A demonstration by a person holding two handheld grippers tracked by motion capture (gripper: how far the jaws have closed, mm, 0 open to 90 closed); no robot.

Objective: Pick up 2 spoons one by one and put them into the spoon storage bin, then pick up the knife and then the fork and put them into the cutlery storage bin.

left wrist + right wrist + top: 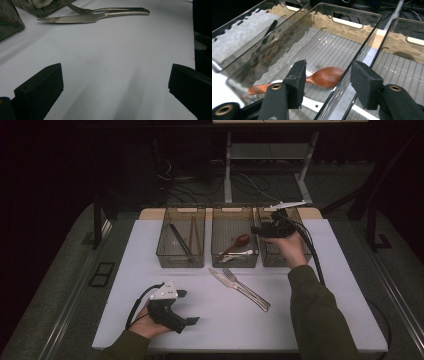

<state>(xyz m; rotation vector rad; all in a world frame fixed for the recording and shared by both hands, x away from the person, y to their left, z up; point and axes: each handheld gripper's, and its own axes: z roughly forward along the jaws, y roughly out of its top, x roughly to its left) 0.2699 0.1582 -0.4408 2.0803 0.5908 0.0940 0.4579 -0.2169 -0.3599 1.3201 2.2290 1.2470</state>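
Note:
Three clear bins stand in a row at the back of the white table. My right gripper hovers over the wall between the middle bin and the right bin, jaws open with nothing between them. Below it a wooden spoon lies in the middle bin beside a white spoon. A knife and a fork lie together on the table. My left gripper rests at the front left, open and holding nothing.
The left bin holds chopsticks. The right gripper's cable trails over the right side of the table. Behind the table are a stand's legs and loose cables on a dark floor.

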